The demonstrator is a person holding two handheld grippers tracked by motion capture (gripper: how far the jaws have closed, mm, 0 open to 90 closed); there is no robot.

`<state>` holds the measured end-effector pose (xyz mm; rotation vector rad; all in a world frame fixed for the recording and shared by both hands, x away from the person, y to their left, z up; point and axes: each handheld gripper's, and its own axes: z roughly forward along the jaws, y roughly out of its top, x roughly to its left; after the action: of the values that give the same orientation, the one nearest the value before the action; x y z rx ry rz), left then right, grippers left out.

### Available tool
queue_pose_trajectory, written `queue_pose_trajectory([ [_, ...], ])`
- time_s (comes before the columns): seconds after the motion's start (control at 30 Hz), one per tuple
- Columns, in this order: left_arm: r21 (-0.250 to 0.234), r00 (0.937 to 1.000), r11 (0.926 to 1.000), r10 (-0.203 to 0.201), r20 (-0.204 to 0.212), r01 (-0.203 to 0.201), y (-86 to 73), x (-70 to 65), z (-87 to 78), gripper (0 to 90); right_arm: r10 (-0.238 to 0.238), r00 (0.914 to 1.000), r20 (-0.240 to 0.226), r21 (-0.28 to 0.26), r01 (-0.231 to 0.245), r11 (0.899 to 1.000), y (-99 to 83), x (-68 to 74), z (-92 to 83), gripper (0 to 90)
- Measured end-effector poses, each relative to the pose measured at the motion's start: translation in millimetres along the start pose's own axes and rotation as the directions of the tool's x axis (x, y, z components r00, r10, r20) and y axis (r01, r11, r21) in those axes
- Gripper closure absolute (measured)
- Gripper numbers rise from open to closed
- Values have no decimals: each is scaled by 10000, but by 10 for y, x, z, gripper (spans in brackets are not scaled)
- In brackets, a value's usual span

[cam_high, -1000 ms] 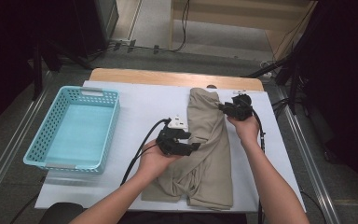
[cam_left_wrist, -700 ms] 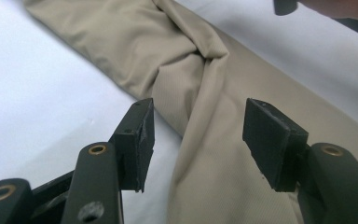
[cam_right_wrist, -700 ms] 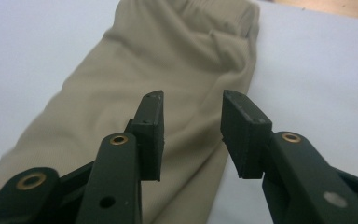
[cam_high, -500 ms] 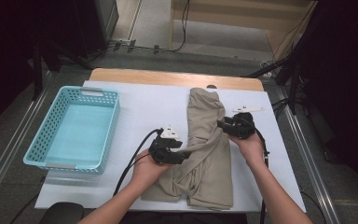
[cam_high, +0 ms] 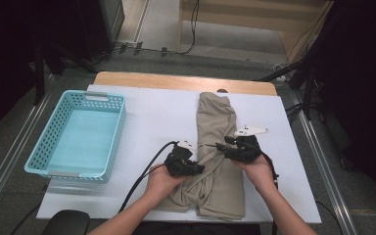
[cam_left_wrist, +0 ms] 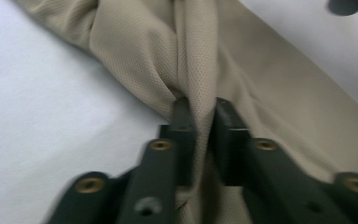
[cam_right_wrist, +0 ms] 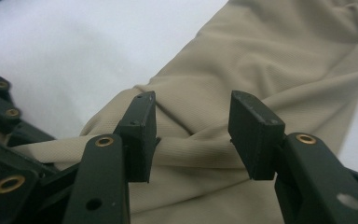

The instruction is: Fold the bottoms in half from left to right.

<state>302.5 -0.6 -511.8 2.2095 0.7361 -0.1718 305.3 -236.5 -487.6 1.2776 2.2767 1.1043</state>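
A beige garment (cam_high: 215,117) lies lengthwise on the white table (cam_high: 156,112), bunched and creased at its near end. My left gripper (cam_high: 199,169) sits at the garment's left edge. Its jaws have just been closing and now pinch a raised fold of the beige cloth (cam_left_wrist: 261,79) between the pads; the left gripper (cam_left_wrist: 200,112) is shut on it. My right gripper (cam_high: 221,147) hovers over the middle of the garment, pointing left. Its jaws have just been opening, and the right gripper (cam_right_wrist: 191,126) stands open above the creased cloth (cam_right_wrist: 261,56) without pressing it.
A light blue plastic basket (cam_high: 95,96) stands on the left of the table, with nothing in it. The left gripper's black cable (cam_high: 142,181) trails toward the near edge. A wooden strip (cam_high: 176,81) runs along the table's far side.
The left gripper sank toward the near part of the cloth and shut on a fold. The right gripper came from the garment's far right edge toward its middle, jaws wider apart.
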Motion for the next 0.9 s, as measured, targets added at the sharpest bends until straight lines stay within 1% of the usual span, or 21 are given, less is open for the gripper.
queue_pose_trajectory([
  [0.03, 35, 9999, 9999, 133, 95, -133, 15, -36, -24, 859, -56, 10000, -43, 76, 57, 10000, -6, 6, 20, 513],
  [0.07, -5, 9998, 9998, 185, 87, -185, 24, -64, -37, 861, -24, 9999, -103, 155, 25, 9999, -15, 7, 37, 533],
  [0.17, -125, 9986, 9987, 502, 167, -500, 58, -183, -89, 866, 89, 9999, -143, 168, -86, 9998, -34, -20, 44, 554],
  [0.27, -95, 9975, 9976, 684, 174, -682, 66, -275, -108, 864, 161, 9999, -23, 202, -160, 9997, -66, -65, 36, 552],
  [0.3, -129, 9967, 9968, 793, 193, -791, 66, -309, -108, 863, 224, 9997, 13, 216, -224, 9995, -72, -74, 34, 538],
  [0.4, -305, 9950, 9957, 883, 468, -869, 75, -417, -99, 862, 282, 9994, 195, 197, -286, 9994, -96, -118, 37, 515],
  [0.43, -305, 9950, 9957, 883, 468, -869, 75, -417, -99, 861, 282, 9994, 195, 197, -286, 9994, -96, -118, 37, 515],
  [0.47, -272, 9932, 9947, 1008, 585, -993, 76, -465, -74, 856, 452, 9986, 269, 235, -458, 9987, -112, -153, 49, 510],
  [0.5, -247, 9921, 9941, 1066, 668, -1052, 72, -487, -54, 849, 502, 9983, 298, 224, -509, 9985, -114, -157, 49, 509],
  [0.53, -219, 9913, 9937, 1111, 704, -1098, 70, -495, -43, 839, 550, 9978, 368, 121, -555, 9984, -113, -166, 41, 507],
  [0.6, -185, 9912, 9927, 1203, 561, -1194, 65, -507, -13, 785, 604, 9976, 326, -63, -603, 9982, -104, -161, 26, 494],
  [0.63, -104, 9912, 9922, 1245, 456, -1242, 66, -492, -9, 758, 633, 9974, 330, -100, -630, 9980, -102, -154, 23, 489],
  [0.67, -100, 9922, 9930, 1180, 400, -1176, 67, -480, -19, 717, 666, 9974, 270, -83, -664, 9978, -101, -142, 25, 486],
  [0.73, -271, 9930, 9943, 1046, 555, -1032, 78, -443, -91, 677, 567, 9981, 230, 65, -569, 9984, -104, -121, 29, 478],
  [0.77, -146, 9928, 9951, 984, 680, -976, 88, -427, -118, 635, 514, 9984, 244, 94, -516, 9986, -105, -106, 23, 478],
  [0.8, -16, 9933, 9955, 950, 651, -951, 96, -423, -143, 588, 495, 9984, 285, 85, -498, 9987, -103, -90, 6, 478],
  [0.83, -85, 9933, 9950, 1002, 573, -999, 95, -425, -171, 566, 505, 9984, 261, 14, -506, 9987, -99, -78, -16, 477],
  [0.87, -171, 9934, 9949, 999, 569, -991, 95, -424, -192, 535, 617, 9979, 209, -48, -616, 9981, -97, -58, -42, 477],
  [0.9, -252, 9935, 9948, 1004, 541, -992, 99, -413, -229, 522, 616, 9980, 156, -82, -615, 9981, -95, -43, -61, 476],
])
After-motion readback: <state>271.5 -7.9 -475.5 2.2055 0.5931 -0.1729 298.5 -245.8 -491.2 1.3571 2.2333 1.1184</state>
